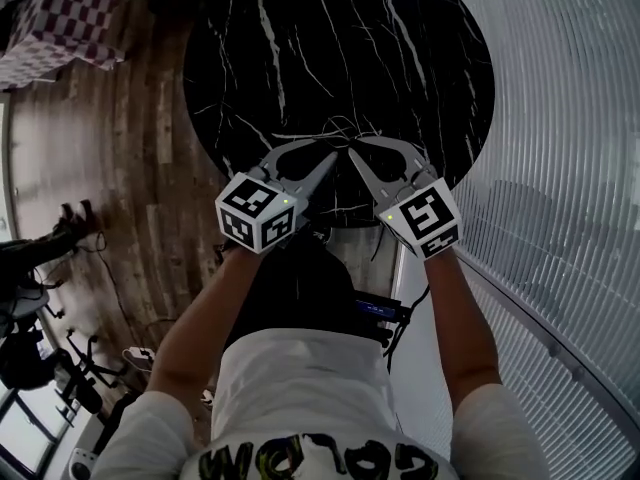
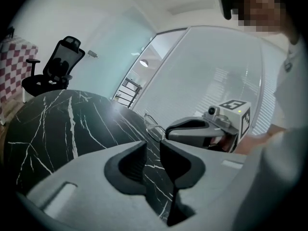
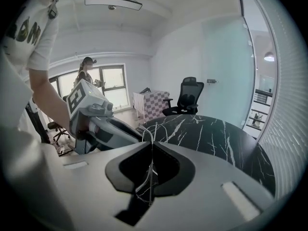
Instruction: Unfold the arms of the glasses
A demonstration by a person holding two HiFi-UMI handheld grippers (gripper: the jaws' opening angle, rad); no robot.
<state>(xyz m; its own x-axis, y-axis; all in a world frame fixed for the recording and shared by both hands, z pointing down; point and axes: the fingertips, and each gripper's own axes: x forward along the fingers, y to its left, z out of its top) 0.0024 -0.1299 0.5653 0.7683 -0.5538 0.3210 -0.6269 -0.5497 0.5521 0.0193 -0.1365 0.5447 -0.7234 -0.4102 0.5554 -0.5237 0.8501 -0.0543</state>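
The right hand-held gripper (image 3: pixel 151 146) has its jaws pressed together on a thin wire part of the glasses (image 3: pixel 150 170). The wire runs down the seam between the two pads and rises above the jaw tips. In the head view the glasses show as fine pale wires over the round black marble bench (image 1: pixel 300 48), close to its 6 o'clock edge, right where the two sets of jaw tips meet. Whether the frame touches the stone I cannot tell. The left hand-held gripper (image 2: pixel 153 144) has its jaws spread, with a clear gap between the pads and only the veined bench top seen through it. The glasses lie just beyond its tips, toward 12 o'clock in the left gripper view, beside the right gripper's dark jaw. Seen from the head, the left hand-held gripper reaches in from about 7 o'clock and the right one from about 5 o'clock, their tips nearly touching. A black office chair (image 2: pixel 53 71) stands past the far side of the bench, near a checkered cloth (image 1: pixel 60 13) at 10 o'clock.
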